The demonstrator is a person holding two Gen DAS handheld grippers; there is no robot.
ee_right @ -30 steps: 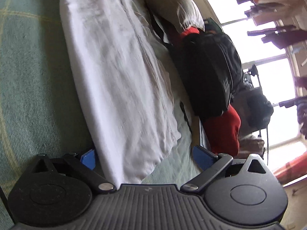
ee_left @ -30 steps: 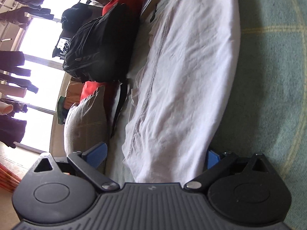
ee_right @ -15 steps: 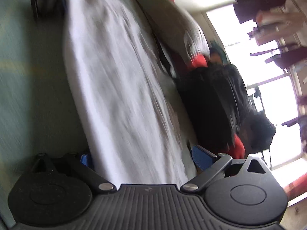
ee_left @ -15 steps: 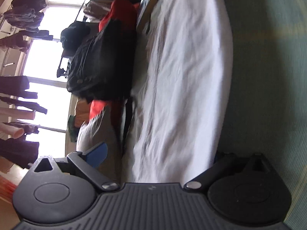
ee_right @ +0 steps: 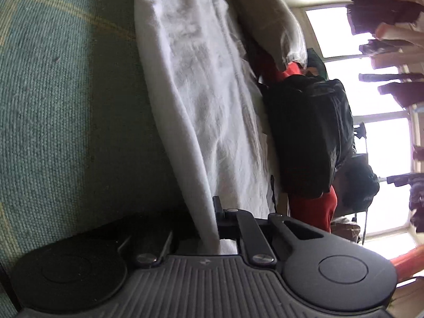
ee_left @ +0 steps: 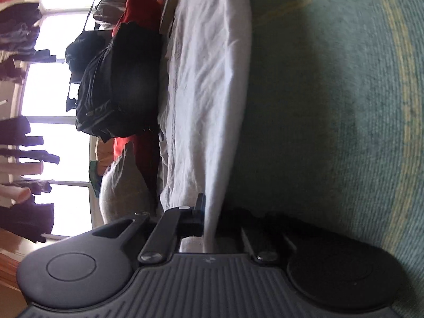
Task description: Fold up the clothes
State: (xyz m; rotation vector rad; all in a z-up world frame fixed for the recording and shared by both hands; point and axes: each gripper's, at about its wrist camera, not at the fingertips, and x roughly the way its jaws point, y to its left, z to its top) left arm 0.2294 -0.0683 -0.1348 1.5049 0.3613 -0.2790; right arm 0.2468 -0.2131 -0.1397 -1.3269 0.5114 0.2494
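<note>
Green woven bedding (ee_left: pixel 331 106) is lying under a long white garment (ee_left: pixel 209 92), with a black backpack (ee_left: pixel 122 84) beside it against bright windows. Wide apart a second ago, both tools are now pinching cloth: the left gripper (ee_left: pixel 209 220) is clamping the garment's near end, the right gripper (ee_right: pixel 213 220) its opposite end. Only the right view is showing a grey pillow (ee_right: pixel 265 18) up close.

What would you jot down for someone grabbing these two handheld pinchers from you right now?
Left gripper: shut on the near edge of the white garment.
Right gripper: shut on the same garment's edge at its other end.
The garment lies in a long strip on the green blanket, with a black backpack beyond it.
Done: both ends gripped.
Left: lift and fold over.
</note>
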